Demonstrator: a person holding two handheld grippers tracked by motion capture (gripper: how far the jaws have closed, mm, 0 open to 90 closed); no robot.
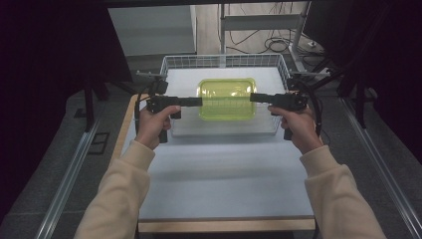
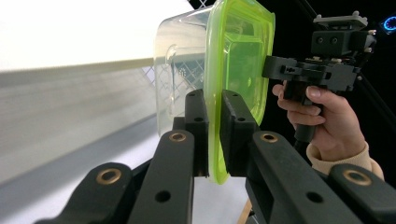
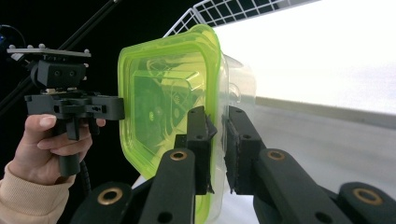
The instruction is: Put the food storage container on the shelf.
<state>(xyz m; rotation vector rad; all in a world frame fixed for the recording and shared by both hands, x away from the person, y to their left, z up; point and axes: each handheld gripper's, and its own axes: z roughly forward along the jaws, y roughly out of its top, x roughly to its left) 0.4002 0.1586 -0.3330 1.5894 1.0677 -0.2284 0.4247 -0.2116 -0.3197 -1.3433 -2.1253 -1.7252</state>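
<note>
clear container (image 1: 227, 99) with a green lid (image 2: 236, 70), held above the wire basket (image 1: 171, 62) on the counter (image 1: 224, 184). the left gripper (image 1: 199, 101) clamps the lid rim on one side; the right gripper (image 1: 253, 97) clamps the opposite rim. each hand (image 1: 154, 124) grasps a gripper handle.

Your forearms come in from the bottom of the high view, sleeves down to the wrists, each fist wrapped round a grip handle. Your left gripper (image 1: 196, 101) points inward from the left, jaws clamped tight. Your right gripper (image 1: 255, 97) points inward from the right, facing the other at the same height, its jaws likewise pinched together with little gap.
</note>
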